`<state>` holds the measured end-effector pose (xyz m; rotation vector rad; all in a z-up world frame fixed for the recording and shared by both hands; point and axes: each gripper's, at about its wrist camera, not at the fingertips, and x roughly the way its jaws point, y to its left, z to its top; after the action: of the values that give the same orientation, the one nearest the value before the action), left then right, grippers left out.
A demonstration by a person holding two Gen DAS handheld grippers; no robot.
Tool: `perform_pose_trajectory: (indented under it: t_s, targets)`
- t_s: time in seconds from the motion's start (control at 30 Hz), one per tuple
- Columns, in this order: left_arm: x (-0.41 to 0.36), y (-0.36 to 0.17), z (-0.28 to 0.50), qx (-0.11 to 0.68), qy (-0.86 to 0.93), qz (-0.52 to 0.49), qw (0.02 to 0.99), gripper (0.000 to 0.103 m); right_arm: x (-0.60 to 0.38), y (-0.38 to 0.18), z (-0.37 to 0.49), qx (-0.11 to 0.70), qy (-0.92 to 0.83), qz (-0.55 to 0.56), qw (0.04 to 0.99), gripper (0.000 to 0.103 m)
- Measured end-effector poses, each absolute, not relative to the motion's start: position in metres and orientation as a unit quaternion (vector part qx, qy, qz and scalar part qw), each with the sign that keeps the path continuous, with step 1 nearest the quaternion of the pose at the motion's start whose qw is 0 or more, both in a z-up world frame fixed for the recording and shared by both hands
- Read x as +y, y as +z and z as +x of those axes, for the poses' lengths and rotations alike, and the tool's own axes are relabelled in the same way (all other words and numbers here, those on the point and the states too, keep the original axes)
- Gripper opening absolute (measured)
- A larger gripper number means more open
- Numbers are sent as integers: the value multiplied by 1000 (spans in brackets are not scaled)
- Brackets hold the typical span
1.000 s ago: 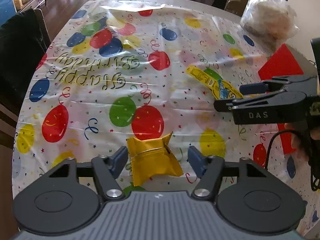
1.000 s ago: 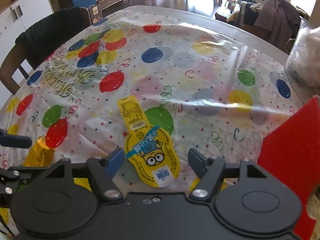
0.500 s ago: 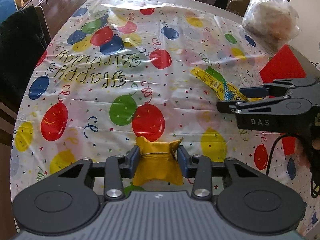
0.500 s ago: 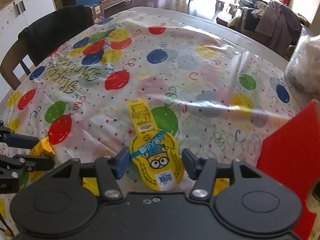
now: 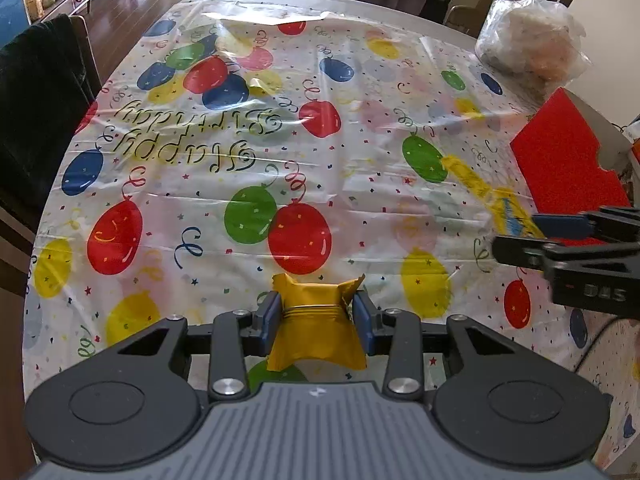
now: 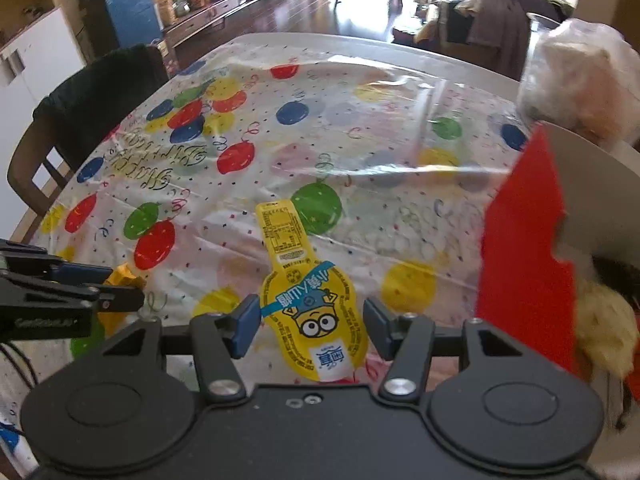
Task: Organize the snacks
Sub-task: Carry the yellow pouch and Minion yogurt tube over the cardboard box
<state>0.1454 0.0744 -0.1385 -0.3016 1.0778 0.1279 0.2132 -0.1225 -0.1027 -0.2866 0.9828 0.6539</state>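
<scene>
Across the tabletop (image 5: 360, 152) lies a glossy plastic birthday cloth printed with balloons, its far edge washed out by window glare. At the right edge a flat red panel (image 6: 524, 248) with a notched side stands partly cut off, and what lies behind it is hard to make out. Beyond it sits a crinkled clear bag (image 5: 532, 40) of pale contents that cannot be identified.

Between the spread jaws of the right hand-held gripper (image 6: 308, 324) lies a flat, keyhole-shaped yellow cartoon-character snack pouch (image 6: 308, 300), touching neither blue pad (image 6: 244, 326); its near end is hidden by the gripper body.

Smallest, a crumpled gold foil packet (image 5: 318, 328) is pinched at its waist by the left hand-held gripper (image 5: 318, 320), both pads pressed against its sides, its lower edge resting near the cloth.
</scene>
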Motion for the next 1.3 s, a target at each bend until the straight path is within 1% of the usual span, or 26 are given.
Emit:
perform_pose_trajectory:
  t_s: [0.23,0.57,0.9,1.3]
  targets:
    - [67,-122,136,497,35,-122,858,38,-149,-74,187,449,286,-105,840,55]
    - [31,-66,134,461,-11,-90,883,38,-193,-34,168,419,266,-75,865,55]
    - [-26,-20,149,430,-41,-65,900,38,-257,-7,182,389,249,-46,886,55]
    - [-108,3,185,405,-65,-18,912,38,-325,-1,211,374,225,-40,899,55]
